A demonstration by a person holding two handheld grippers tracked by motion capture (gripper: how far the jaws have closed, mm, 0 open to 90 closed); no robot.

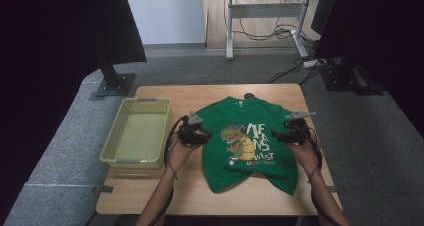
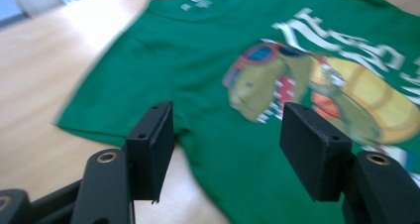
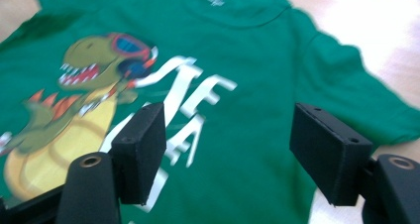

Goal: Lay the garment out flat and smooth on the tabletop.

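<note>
A green T-shirt (image 1: 250, 146) with a dinosaur print and white lettering lies face up and spread out on the wooden table (image 1: 150, 196), collar toward the far edge. My left gripper (image 1: 202, 136) hovers at the shirt's left sleeve, jaws open with nothing between them. In the left gripper view the open gripper (image 2: 228, 130) looks across the sleeve and the dinosaur on the T-shirt (image 2: 198, 60). My right gripper (image 1: 277, 135) hovers at the right sleeve, also open and empty. In the right gripper view the gripper (image 3: 228, 130) is over the lettering of the T-shirt (image 3: 257, 50).
A pale yellow-green plastic basket (image 1: 116, 123) stands empty on the table's left side, close to my left hand. A small dark object (image 1: 248, 94) peeks out behind the collar. A black stand base (image 1: 115, 83) sits on the floor beyond the table's far left corner.
</note>
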